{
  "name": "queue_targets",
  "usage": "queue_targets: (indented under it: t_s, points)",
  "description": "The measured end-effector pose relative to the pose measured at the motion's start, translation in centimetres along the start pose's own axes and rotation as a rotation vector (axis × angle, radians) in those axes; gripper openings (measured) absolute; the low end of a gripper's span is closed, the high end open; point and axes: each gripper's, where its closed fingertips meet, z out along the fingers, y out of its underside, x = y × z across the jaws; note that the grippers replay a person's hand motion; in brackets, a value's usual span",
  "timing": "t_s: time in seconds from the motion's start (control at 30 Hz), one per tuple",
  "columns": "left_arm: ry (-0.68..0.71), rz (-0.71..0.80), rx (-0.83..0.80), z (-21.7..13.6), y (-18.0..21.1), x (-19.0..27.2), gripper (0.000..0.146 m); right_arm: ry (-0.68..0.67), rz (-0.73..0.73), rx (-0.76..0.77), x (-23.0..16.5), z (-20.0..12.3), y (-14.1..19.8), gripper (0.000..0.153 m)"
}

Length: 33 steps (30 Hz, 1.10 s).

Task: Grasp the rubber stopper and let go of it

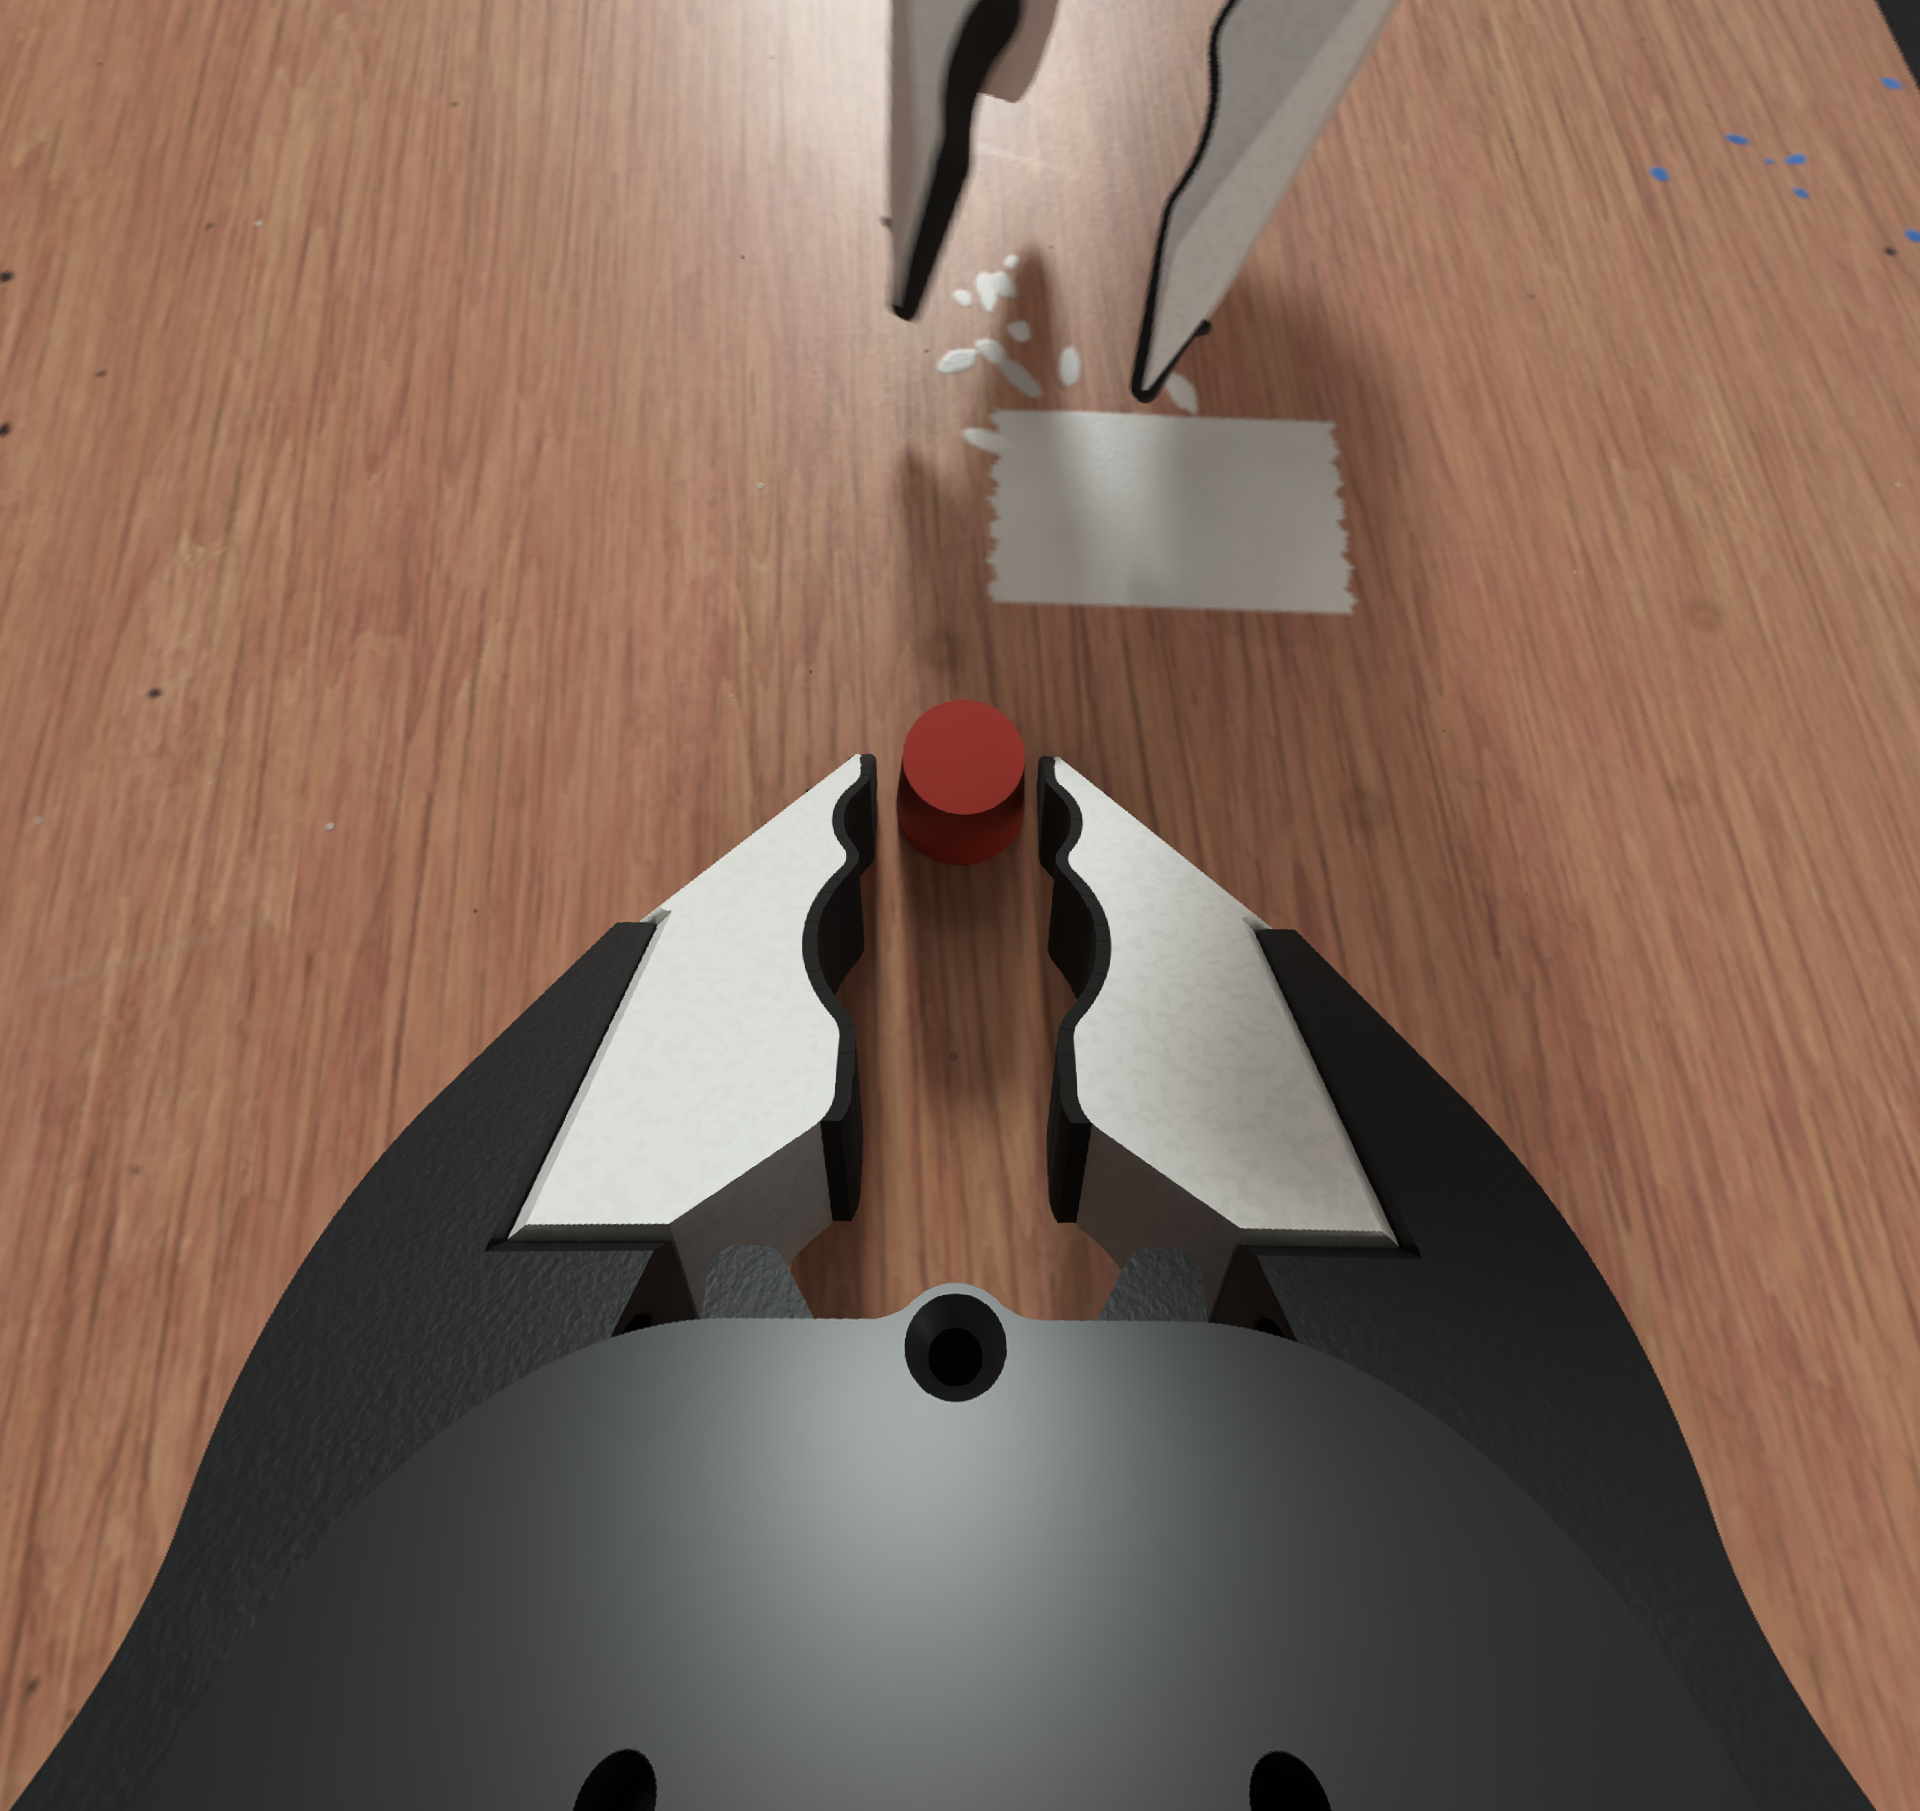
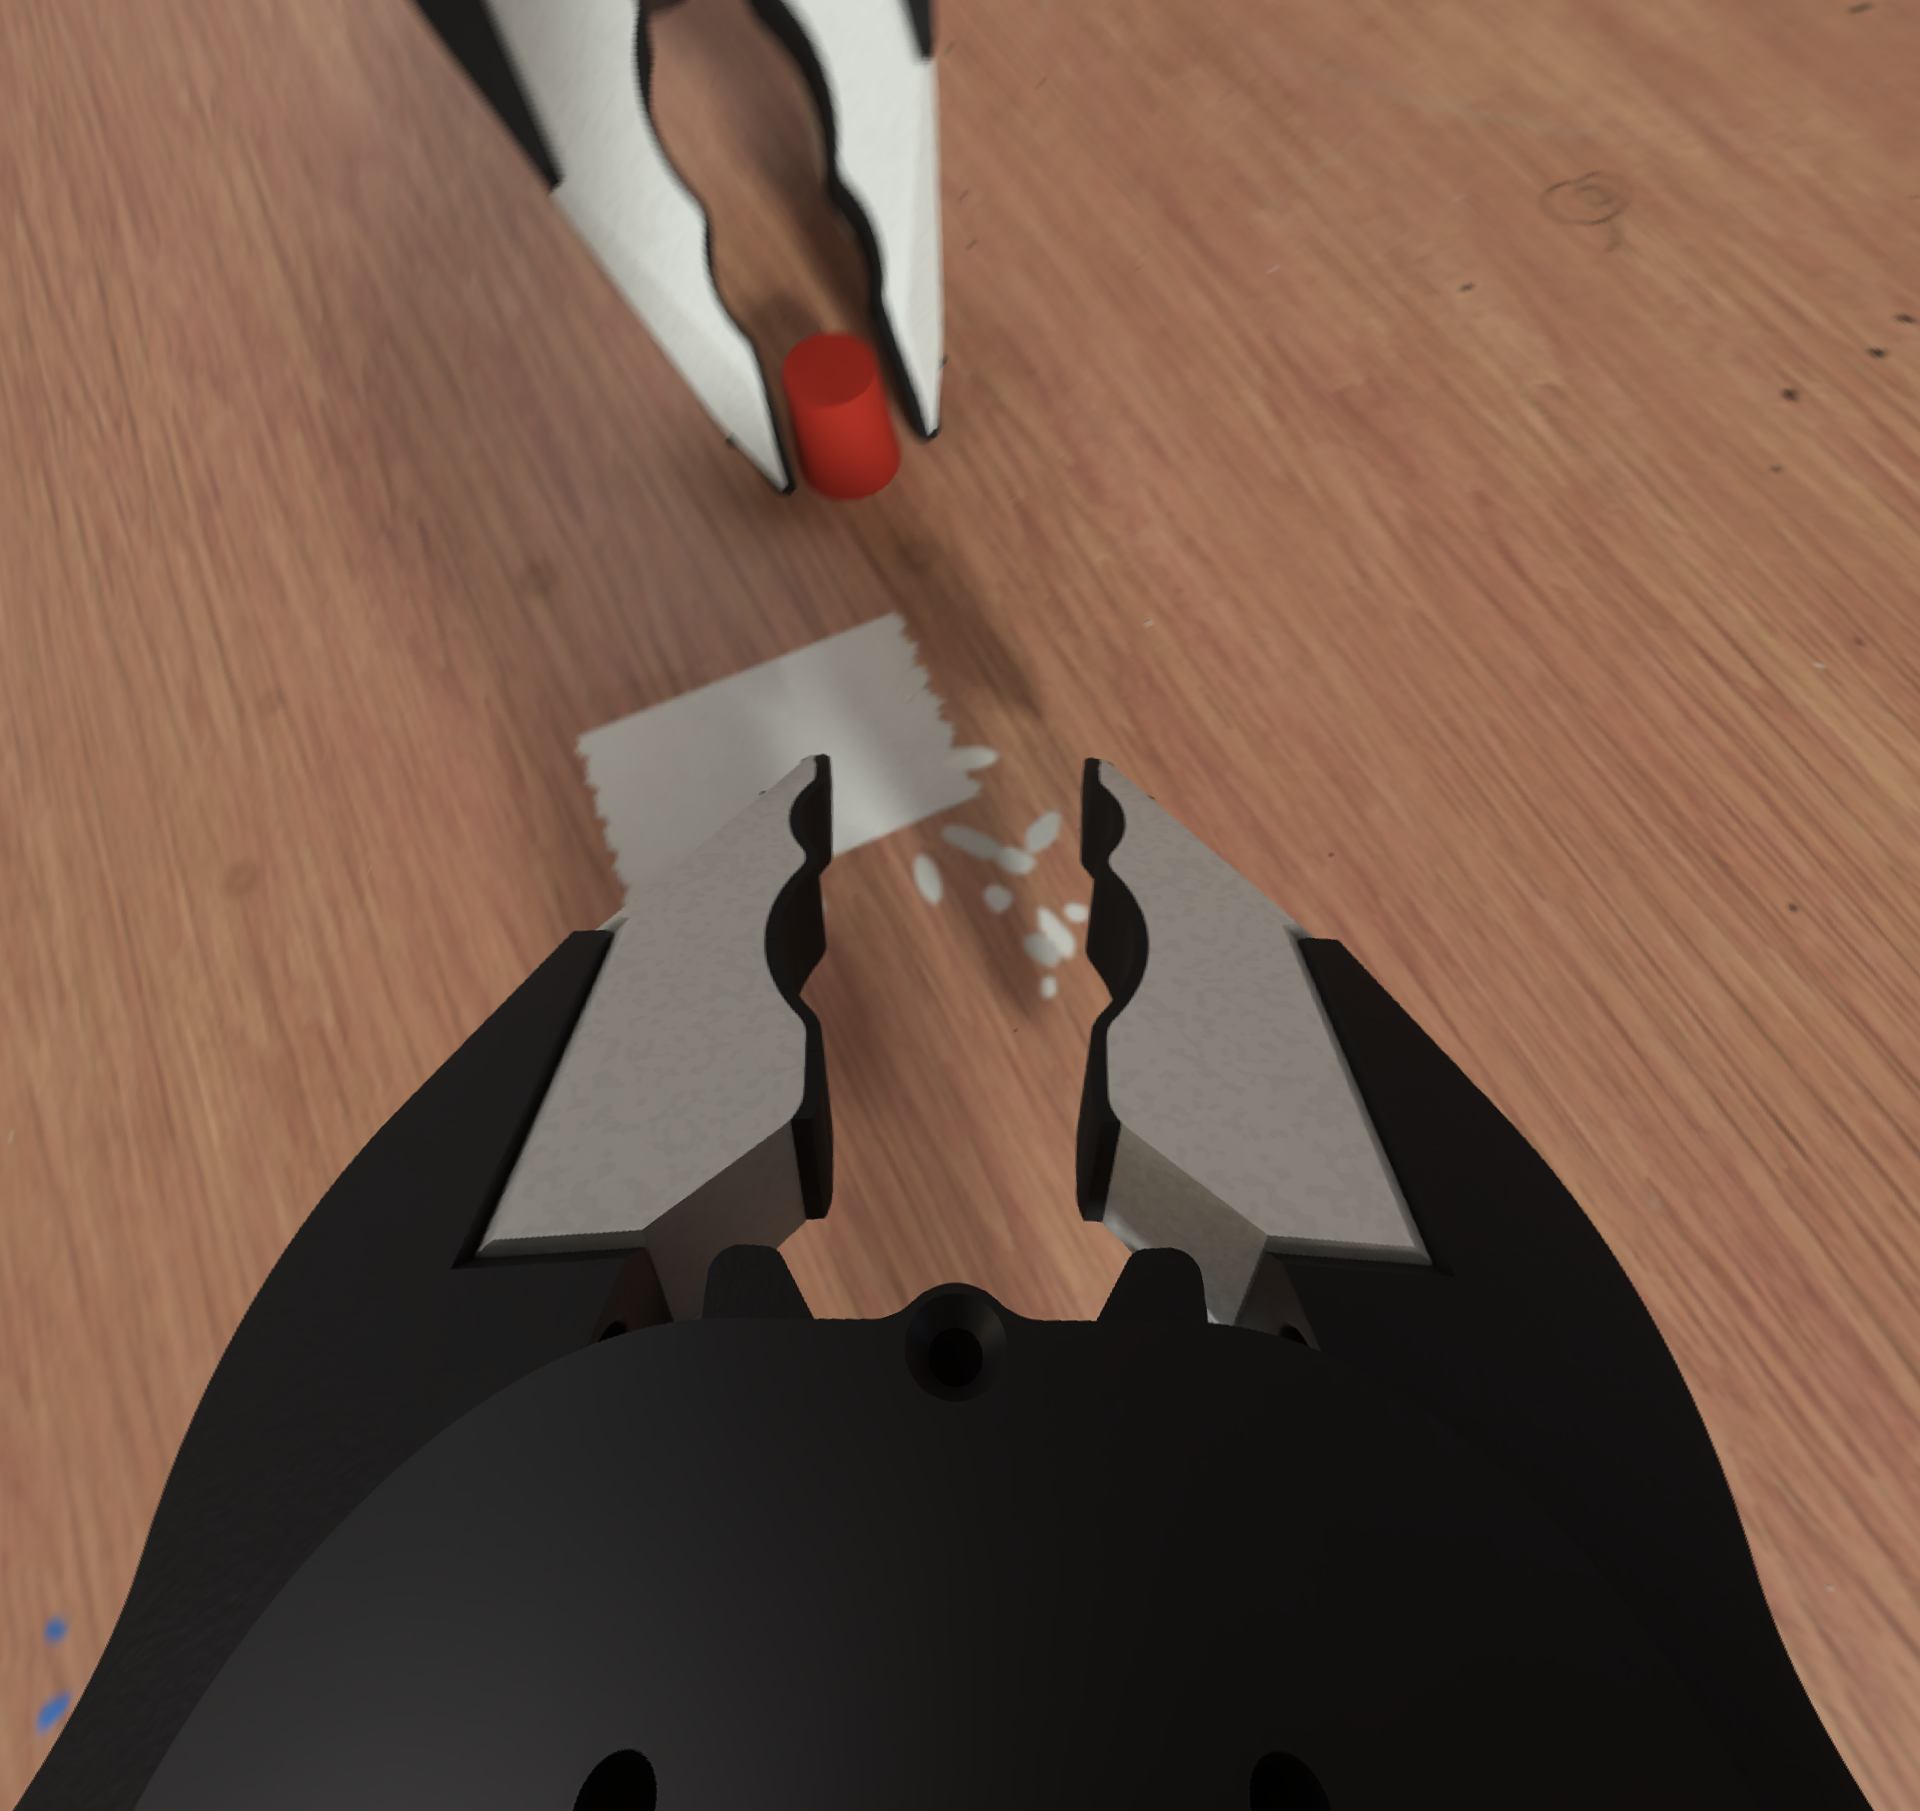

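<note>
The red rubber stopper (image 1: 963,774) stands upright on the wooden table (image 1: 416,514). My left gripper (image 1: 956,764) is open, low at the table, with one fingertip on each side of the stopper and a thin gap on both sides. The right wrist view shows the same: the stopper (image 2: 842,421) stands between the left gripper's (image 2: 854,457) tips. My right gripper (image 2: 956,764) is open and empty, facing the left one from the far side; in the left wrist view the right gripper (image 1: 1023,353) hangs just above the table beyond the stopper.
A flat piece of pale tape (image 1: 1169,514) lies on the table between the two grippers, also in the right wrist view (image 2: 769,743). Small white flecks (image 1: 997,327) lie beside it under the right gripper. Blue specks (image 1: 1766,161) mark the table at the far right.
</note>
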Motion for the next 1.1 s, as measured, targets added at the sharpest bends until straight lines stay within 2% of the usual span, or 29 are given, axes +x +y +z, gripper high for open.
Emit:
queue_targets:
  t_s: [0.1, 0.17, 0.23, 0.3, 0.4, 0.5, 0.6, 0.67, 0.73, 0.83, 0.9, 1.03, 1.1]
  points:
    - [0.025, 0.024, 0.000, 0.0, 0.0, 0.3, 0.025, 0.031, 0.053, 0.084, 1.0, 0.3, -0.8, 0.063]
    - [0.045, 0.045, -0.002, 0.1, -0.1, 0.5, 0.025, 0.029, 0.035, 0.075, 1.2, 0.9, -0.9, 0.067]
    - [0.069, 0.068, -0.008, 0.2, -0.2, 0.8, 0.025, 0.026, 0.014, 0.021, 1.1, 1.5, -0.6, 0.066]
    - [0.080, 0.076, -0.025, 0.2, -0.2, 0.9, 0.026, 0.009, 0.008, -0.026, 0.7, 1.6, -0.2, 0.055]
    - [0.088, 0.060, -0.034, -0.6, -0.7, 0.7, 0.041, -0.020, 0.051, -0.013, -0.1, 0.6, -0.2, 0.056]
    - [0.031, 0.033, 0.061, -2.1, -2.5, -1.1, 0.050, 0.113, 0.184, 0.132, 2.1, -1.2, -1.1, 0.076]
    - [-0.109, -0.046, 0.172, -3.4, -4.3, -4.9, 0.049, 0.342, 0.379, 0.246, 6.9, -3.3, -1.1, 0.080]
    - [-0.181, -0.110, 0.196, -3.4, -4.9, -7.2, 0.046, 0.473, 0.485, 0.243, 10.4, -4.2, -0.4, 0.079]
    - [-0.218, -0.125, 0.156, -2.6, -4.8, -9.0, 0.044, 0.560, 0.525, 0.157, 13.3, -4.1, 0.8, 0.077]
    - [-0.225, -0.119, 0.070, -0.9, -4.3, -10.3, 0.043, 0.597, 0.555, -0.019, 15.6, -2.7, 2.7, 0.078]
    - [-0.210, -0.128, 0.039, 0.1, -3.9, -10.5, 0.043, 0.615, 0.550, -0.017, 16.0, -2.4, 2.8, 0.077]
    - [-0.166, -0.157, 0.020, 1.5, -2.8, -9.9, 0.043, 0.656, 0.515, -0.015, 16.2, -2.3, 2.6, 0.059]
    - [-0.151, -0.156, 0.005, 2.1, -2.3, -9.6, 0.043, 0.697, 0.476, -0.008, 16.1, -2.5, 2.4, 0.045]
